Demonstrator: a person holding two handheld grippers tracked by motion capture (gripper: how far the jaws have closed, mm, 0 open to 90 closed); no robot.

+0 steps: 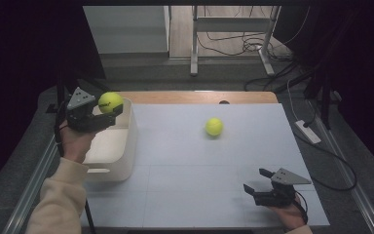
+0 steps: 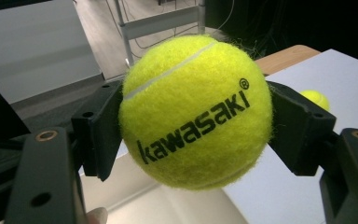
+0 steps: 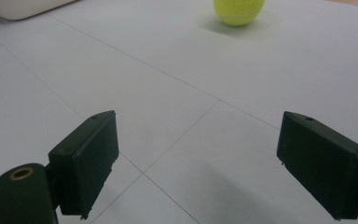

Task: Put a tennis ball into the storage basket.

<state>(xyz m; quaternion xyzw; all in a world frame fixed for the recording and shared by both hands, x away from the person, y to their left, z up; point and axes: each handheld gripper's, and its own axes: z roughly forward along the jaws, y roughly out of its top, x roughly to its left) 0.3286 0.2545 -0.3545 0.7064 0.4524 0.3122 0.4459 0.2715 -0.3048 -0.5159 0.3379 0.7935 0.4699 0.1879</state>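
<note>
My left gripper (image 1: pixel 108 110) is shut on a yellow tennis ball (image 1: pixel 110 102) and holds it above the far end of the white bin (image 1: pixel 126 146) at the table's left. The left gripper view shows that ball (image 2: pixel 196 112), printed "kawasaki", pressed between both pads, with the bin (image 2: pixel 168 205) below it. A second tennis ball (image 1: pixel 214 126) lies loose on the white table top, near the middle toward the back. My right gripper (image 1: pixel 258 181) rests low near the front right edge, open and empty, pointing left. Its own view has the loose ball (image 3: pixel 239 10) far ahead.
The white table sheet (image 1: pixel 199 165) covers most of a wooden table whose far edge (image 1: pixel 199 96) shows bare. Beyond the table stand a metal frame (image 1: pixel 233 29) and loose cables on the floor. A white power strip (image 1: pixel 308 131) lies off the right side.
</note>
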